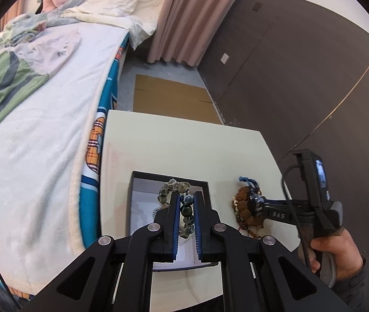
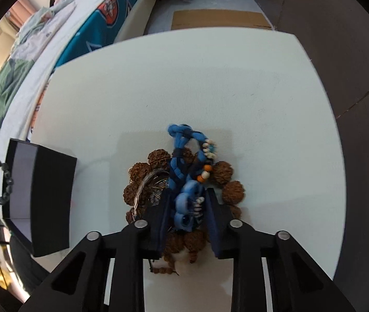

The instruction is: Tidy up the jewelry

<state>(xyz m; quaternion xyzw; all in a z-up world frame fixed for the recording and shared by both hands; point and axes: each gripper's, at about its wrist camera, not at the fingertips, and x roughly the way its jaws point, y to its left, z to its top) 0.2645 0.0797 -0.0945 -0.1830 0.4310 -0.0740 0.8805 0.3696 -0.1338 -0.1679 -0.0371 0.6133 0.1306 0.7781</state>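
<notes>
My left gripper (image 1: 186, 195) is shut on a grey-green stone bead bracelet (image 1: 172, 186) and holds it over the black jewelry box (image 1: 168, 176) on the white table (image 1: 184, 143). My right gripper (image 2: 187, 195) is shut on a blue braided cord bracelet (image 2: 181, 156) with small white and orange beads. It lies on a pile with a brown rudraksha bead bracelet (image 2: 140, 171) and a thin silver chain (image 2: 142, 184). The right gripper (image 1: 255, 204) also shows in the left wrist view, right of the box. The box (image 2: 44, 192) and the bead bracelet (image 2: 7, 179) show at the left of the right wrist view.
A bed (image 1: 41, 130) with white sheets and clothes runs along the table's left side. A dark wall (image 1: 301, 78) stands to the right. Flat cardboard (image 1: 171, 96) lies on the floor beyond the table, by a pink curtain (image 1: 184, 18).
</notes>
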